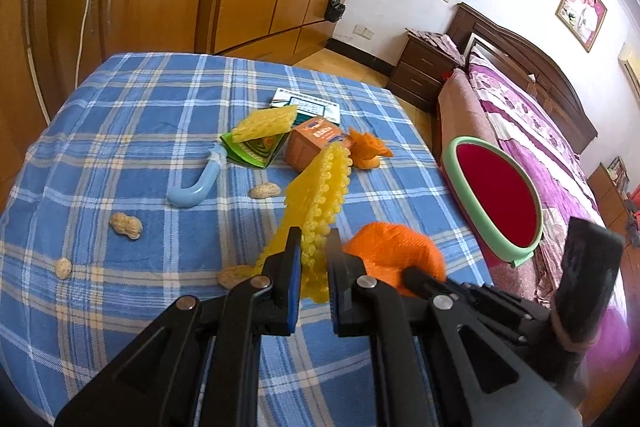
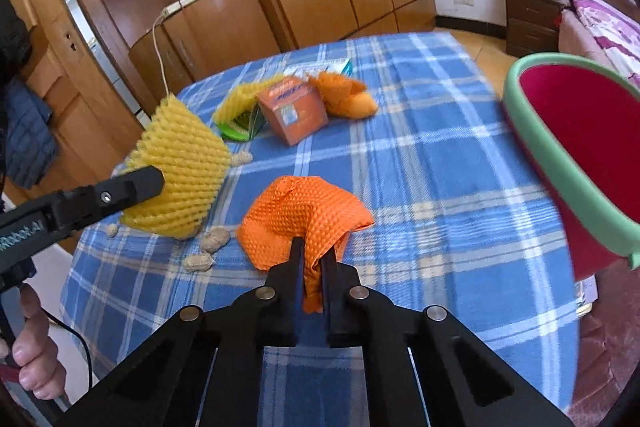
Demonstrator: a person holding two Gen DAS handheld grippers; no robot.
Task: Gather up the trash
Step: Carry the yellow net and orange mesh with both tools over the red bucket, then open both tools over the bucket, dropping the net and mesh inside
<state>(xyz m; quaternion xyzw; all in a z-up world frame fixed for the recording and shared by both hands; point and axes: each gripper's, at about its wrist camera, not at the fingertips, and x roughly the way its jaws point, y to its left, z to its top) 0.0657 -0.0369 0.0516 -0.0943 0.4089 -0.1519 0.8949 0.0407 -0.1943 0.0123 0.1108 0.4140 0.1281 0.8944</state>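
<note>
Item: right gripper [image 2: 313, 259] pinching orange foam net [image 2: 304, 211]; left gripper [image 1: 313, 247] clamping yellow foam net [image 1: 320, 187]. Risk: thin grip, seemingly edge-only, may slip before bin [image 2: 560, 163] at 3 o'clock.

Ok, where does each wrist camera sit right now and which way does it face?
Left wrist: on the left gripper, looking down across the plaid table; its fingers clamp yellow foam netting.
Right wrist: on the right gripper, same downward slant; fingers pinch orange foam netting; a hand shows.
Shared: both nettings, orange box, green-rimmed bin.
</note>
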